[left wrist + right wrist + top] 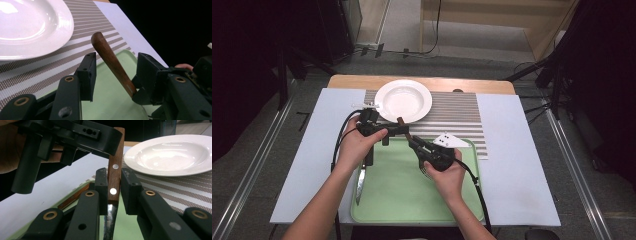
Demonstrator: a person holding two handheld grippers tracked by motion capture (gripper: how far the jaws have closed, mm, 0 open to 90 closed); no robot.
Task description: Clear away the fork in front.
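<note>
A utensil with a brown riveted wooden handle (402, 122) (110, 60) (114, 177) is held tilted over the far edge of the green tray (412, 205). My right gripper (410, 141) (114, 183) is shut on the lower part of the handle, just above its dark metal shank. My left gripper (398, 129) (117, 66) is open, its jaws standing on either side of the handle's upper half; the handle leans close to its right jaw. In the right gripper view the left gripper (75, 135) crosses in front of the handle's top.
A white deep plate (403, 100) (30, 27) (172, 155) sits on the striped placemat (457, 115) beyond the tray. A second wooden-handled knife (359, 186) lies along the tray's left edge. A pale blue mat (512, 160) covers the table.
</note>
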